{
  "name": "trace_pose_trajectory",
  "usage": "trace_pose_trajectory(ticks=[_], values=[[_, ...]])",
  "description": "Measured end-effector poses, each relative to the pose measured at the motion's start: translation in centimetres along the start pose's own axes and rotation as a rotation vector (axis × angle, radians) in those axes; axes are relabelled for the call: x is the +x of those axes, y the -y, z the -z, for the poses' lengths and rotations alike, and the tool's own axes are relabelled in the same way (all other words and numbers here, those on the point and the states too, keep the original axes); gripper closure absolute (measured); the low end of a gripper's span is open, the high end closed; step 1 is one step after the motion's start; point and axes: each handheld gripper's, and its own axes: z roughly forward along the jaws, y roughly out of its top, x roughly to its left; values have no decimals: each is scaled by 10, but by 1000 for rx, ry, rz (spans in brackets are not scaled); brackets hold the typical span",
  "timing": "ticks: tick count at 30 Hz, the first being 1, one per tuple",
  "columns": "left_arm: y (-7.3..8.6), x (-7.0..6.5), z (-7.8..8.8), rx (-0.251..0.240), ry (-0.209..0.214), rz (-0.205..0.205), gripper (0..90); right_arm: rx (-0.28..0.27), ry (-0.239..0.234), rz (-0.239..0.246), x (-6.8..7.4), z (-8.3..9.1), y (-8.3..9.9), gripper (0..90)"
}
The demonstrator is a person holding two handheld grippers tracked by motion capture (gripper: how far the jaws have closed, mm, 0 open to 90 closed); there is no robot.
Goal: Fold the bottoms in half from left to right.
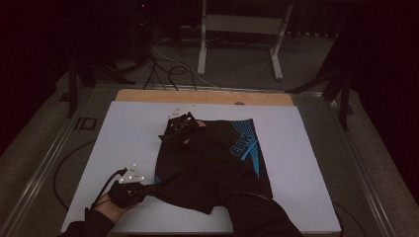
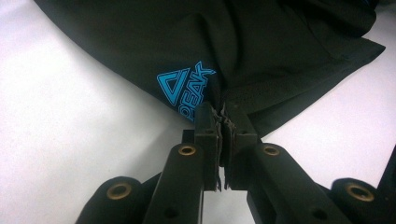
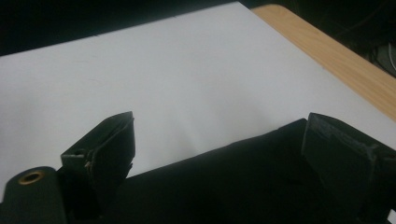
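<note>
A black garment (image 1: 212, 163) with blue print (image 1: 247, 143) lies spread on the white sheet (image 1: 128, 128) that covers the table. My left gripper (image 1: 148, 187) is at the garment's near left corner, shut on a pinch of the fabric edge. In the left gripper view the jaws (image 2: 223, 116) clamp that black cloth (image 2: 280, 46) just beside a blue logo (image 2: 187, 88). My right gripper (image 1: 174, 129) reaches across the garment to its far left corner. It stands open (image 3: 222, 128), with the cloth edge (image 3: 224, 182) low between the fingers and not pinched.
The table's wooden far edge (image 1: 207, 97) borders the white sheet and appears again in the right gripper view (image 3: 327, 51). Behind the table a white metal stand (image 1: 237, 29) and loose cables (image 1: 163, 69) are on the floor. The person's right sleeve (image 1: 257, 212) lies over the garment.
</note>
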Motion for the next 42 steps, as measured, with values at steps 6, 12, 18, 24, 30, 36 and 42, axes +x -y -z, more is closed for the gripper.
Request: trace_pose_trajectory(ticks=[6, 12, 18, 24, 30, 36, 42], values=[[0, 0, 1, -7, -2, 2, 859, -13, 48, -88, -5, -14, -1, 134], [1, 0, 1, -11, -1, 1, 859, -1, 110, -127, -7, -26, -1, 142], [1, 0, 1, -9, -1, -2, 859, 67, 171, -165, -7, -38, 3, 245], [0, -1, 0, -10, -3, -3, 859, 120, 202, -210, -12, -50, 8, 348], [0, -1, 0, -10, -1, -2, 859, 160, 227, -227, -13, -60, 9, 442], [0, -1, 0, -9, 1, -4, 859, 195, 241, -229, -13, -69, 10, 499], [0, -1, 0, -7, 2, -9, 859, 218, 263, -207, -10, -74, 10, 494]])
